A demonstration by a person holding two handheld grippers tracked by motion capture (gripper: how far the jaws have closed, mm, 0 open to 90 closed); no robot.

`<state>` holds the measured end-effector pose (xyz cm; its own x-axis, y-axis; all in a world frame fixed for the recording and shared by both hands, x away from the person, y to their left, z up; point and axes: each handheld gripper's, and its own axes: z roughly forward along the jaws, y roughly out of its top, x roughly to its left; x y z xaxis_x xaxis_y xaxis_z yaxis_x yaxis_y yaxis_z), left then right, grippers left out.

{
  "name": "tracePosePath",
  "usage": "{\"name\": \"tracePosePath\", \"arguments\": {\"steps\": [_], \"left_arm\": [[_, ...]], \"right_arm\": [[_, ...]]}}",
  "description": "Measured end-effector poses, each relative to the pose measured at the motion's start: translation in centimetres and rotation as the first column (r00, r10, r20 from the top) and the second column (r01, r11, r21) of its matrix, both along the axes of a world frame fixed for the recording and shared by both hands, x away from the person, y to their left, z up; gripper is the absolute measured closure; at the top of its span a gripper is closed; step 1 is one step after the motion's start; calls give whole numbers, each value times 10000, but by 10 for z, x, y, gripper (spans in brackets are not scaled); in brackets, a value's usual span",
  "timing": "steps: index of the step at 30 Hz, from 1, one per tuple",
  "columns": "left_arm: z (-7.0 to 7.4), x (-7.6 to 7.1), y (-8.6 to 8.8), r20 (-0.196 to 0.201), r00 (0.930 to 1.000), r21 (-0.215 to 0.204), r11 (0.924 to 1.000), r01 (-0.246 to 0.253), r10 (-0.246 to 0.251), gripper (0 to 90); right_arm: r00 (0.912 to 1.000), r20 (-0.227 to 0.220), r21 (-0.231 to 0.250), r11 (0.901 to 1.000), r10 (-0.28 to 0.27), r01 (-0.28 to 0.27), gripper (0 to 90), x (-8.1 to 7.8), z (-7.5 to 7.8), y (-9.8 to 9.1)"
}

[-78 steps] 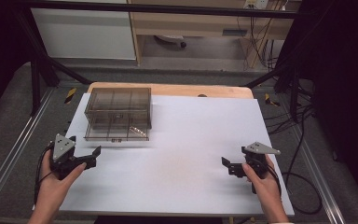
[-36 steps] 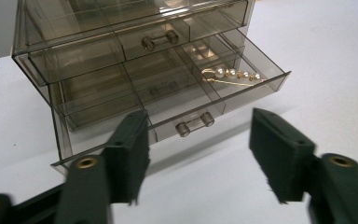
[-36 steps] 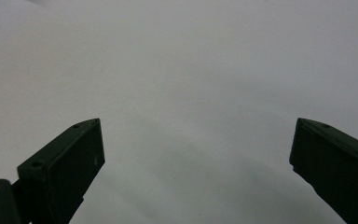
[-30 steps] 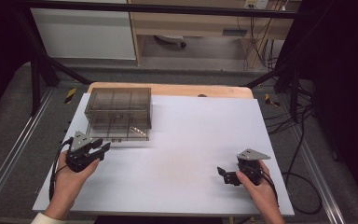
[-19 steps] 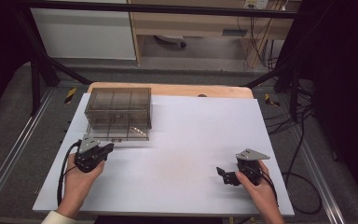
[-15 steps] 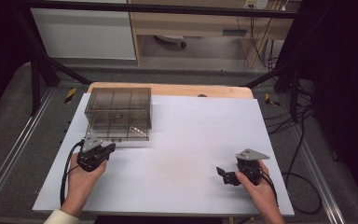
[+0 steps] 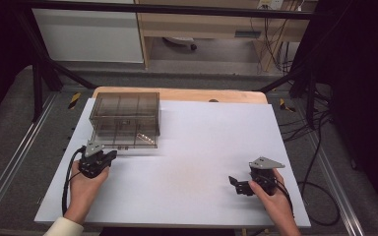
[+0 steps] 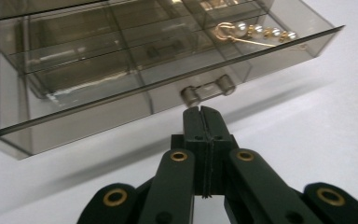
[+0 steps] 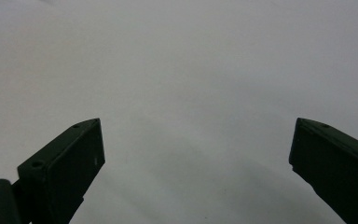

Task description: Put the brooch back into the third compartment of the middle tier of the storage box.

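left claw (image 8: 200, 112): jaws pressed together, empty, at handle (image 8: 207, 89) of smoky clear plastic drawer box (image 7: 124, 119) | right claw (image 9: 196, 149): wide, over matte white surface (image 7: 211, 147)

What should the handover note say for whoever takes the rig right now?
Left tongs: shut, nothing between them, tips just short of the small handle on the front of the smoky clear drawer box.
Right tongs: open, empty, over the bare white table at its near right.
Box: far left of the table; a pearl-and-gold piece of jewellery lies in a compartment.
Done: left tongs brought up to the handle.
Left: whether the tips touch the handle is unclear; the handle is not gripped.
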<state>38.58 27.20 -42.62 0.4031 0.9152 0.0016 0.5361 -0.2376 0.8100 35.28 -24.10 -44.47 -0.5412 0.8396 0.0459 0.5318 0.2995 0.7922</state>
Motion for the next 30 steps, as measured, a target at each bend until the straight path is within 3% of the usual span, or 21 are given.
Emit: {"name": "tracePosePath", "arguments": {"steps": [10, 30], "left_arm": [[-3, 12, 8, -202, 9994, 30, 9996, -271, 271, 900], [-7, 22, 5, -435, 9987, -9, 9997, -248, 247, 900]], "right_arm": [[10000, -17, -55, 10000, 42, -42, 34, 1, -1, 0], [10000, 0, -74, 9999, 89, -89, 32, 1, -1, 0]]}}
